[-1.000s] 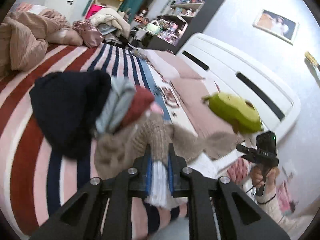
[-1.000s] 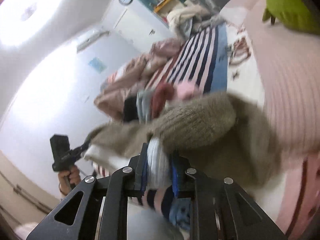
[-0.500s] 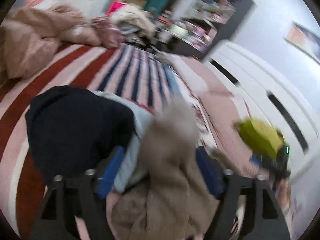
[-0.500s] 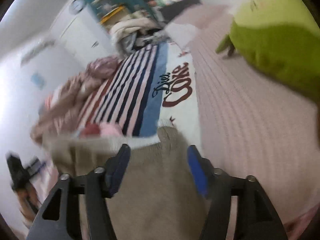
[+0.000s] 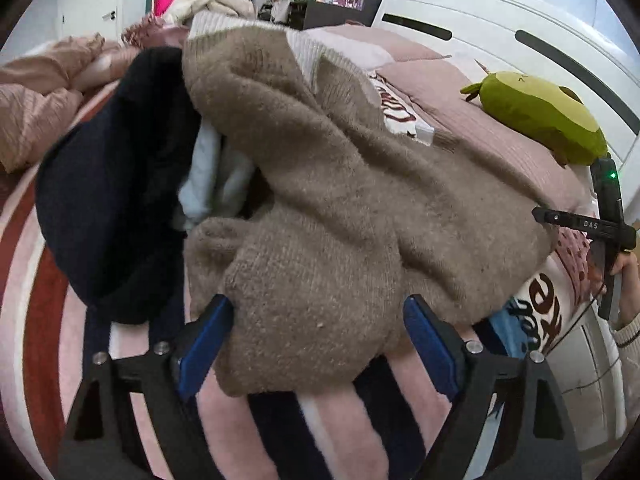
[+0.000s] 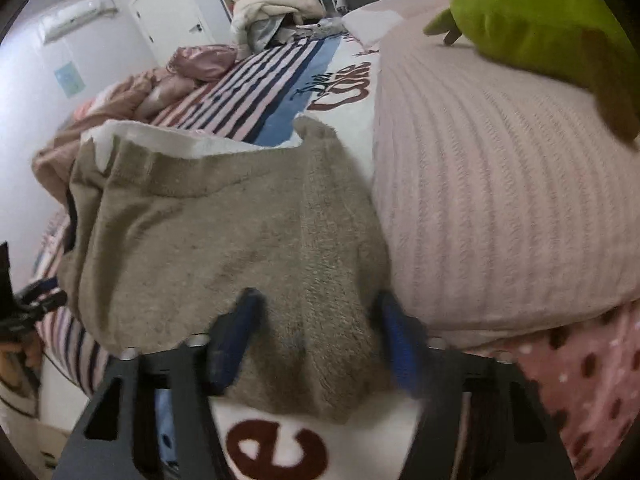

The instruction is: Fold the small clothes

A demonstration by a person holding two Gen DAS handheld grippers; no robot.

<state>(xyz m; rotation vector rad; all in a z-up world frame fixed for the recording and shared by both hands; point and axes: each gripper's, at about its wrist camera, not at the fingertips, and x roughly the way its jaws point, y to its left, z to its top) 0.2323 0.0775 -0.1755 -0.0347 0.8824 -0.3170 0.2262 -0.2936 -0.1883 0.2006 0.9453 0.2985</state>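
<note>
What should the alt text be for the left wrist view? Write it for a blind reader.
A crumpled tan sweater lies on a striped bedspread, between the fingers of the open left gripper. A navy garment sits to its left, a green plush at far right on the pink blanket.

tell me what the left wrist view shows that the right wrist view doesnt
Only the left wrist view shows the dark navy garment and the light blue garment beside the sweater, plus the white headboard. Only the right wrist view shows the white door and the wall air conditioner. Both show the taupe knit sweater lying between open fingers, the green plush toy, the pink ribbed pillow and the striped blanket. The left gripper and right gripper are open.
</note>
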